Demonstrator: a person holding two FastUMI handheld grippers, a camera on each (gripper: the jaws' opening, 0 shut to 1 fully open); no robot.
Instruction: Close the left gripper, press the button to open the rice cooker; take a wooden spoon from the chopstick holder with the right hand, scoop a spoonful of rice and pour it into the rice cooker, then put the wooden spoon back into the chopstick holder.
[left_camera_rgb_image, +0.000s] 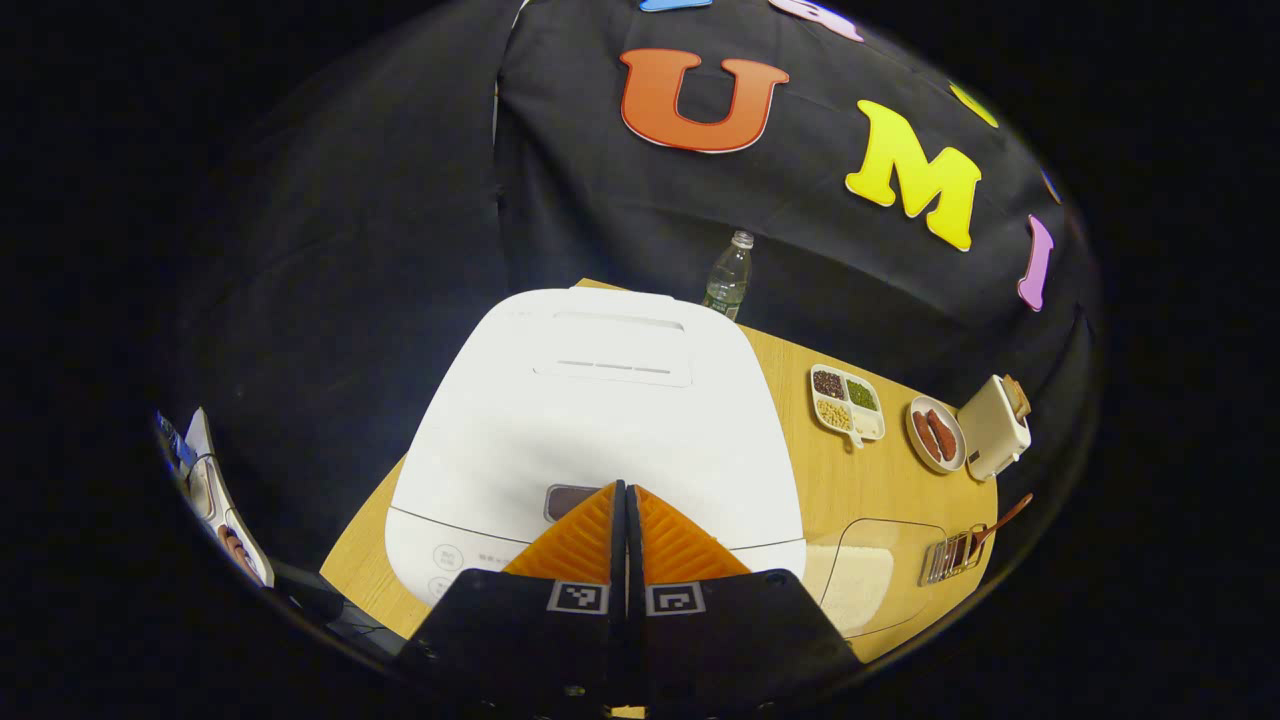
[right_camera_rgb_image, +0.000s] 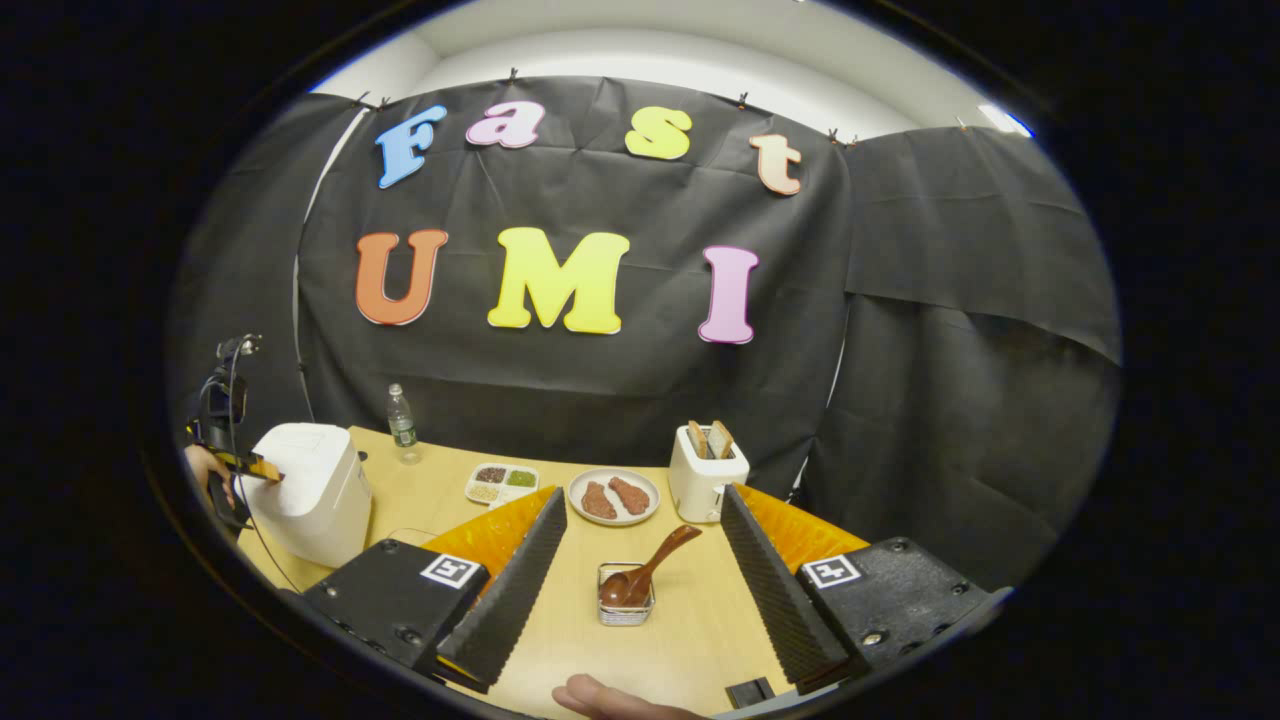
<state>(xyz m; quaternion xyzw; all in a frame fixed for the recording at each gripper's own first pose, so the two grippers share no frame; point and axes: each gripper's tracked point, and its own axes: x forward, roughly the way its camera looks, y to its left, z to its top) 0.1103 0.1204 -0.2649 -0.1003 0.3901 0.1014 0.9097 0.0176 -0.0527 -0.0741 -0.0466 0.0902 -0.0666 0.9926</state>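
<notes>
**Pressing at the rice cooker's front, spoon untouched in its holder**

Hovering over the white rice cooker (left_camera_rgb_image: 600, 420) in the left gripper view, the left gripper (left_camera_rgb_image: 626, 490) has its two fingers pressed together with only a thin seam between them, holding nothing. Their tips sit at the dark button (left_camera_rgb_image: 565, 500) on the cooker's front edge; whether they actually touch it cannot be told. The cooker's lid is down. Behind the cooker stands a clear water bottle (left_camera_rgb_image: 730, 275). To the cooker's right, on the wooden table (left_camera_rgb_image: 840, 490), lie a divided dish of beans and grains (left_camera_rgb_image: 846, 402), a plate with two pieces of meat (left_camera_rgb_image: 935, 433) and a white toaster (left_camera_rgb_image: 992, 425). Just beside the cooker's right front corner sits a clear container of rice (left_camera_rgb_image: 865, 585), and past that the wire chopstick holder (left_camera_rgb_image: 950, 556) with the wooden spoon (left_camera_rgb_image: 1000, 520) leaning out of it.

In the right gripper view, the right gripper (right_camera_rgb_image: 640, 560) is spread wide and empty above the table, with the chopstick holder (right_camera_rgb_image: 625, 605) between its fingers and apart from both. The wooden spoon (right_camera_rgb_image: 645, 575) rests bowl-down in the holder, handle tilted toward the toaster (right_camera_rgb_image: 707, 478). The rice cooker (right_camera_rgb_image: 310, 490) stands far off to the holder's left, where a hand (right_camera_rgb_image: 205, 470) holds the left gripper (right_camera_rgb_image: 262, 470) against its front. A fingertip (right_camera_rgb_image: 600, 697) shows at the bottom edge.
</notes>
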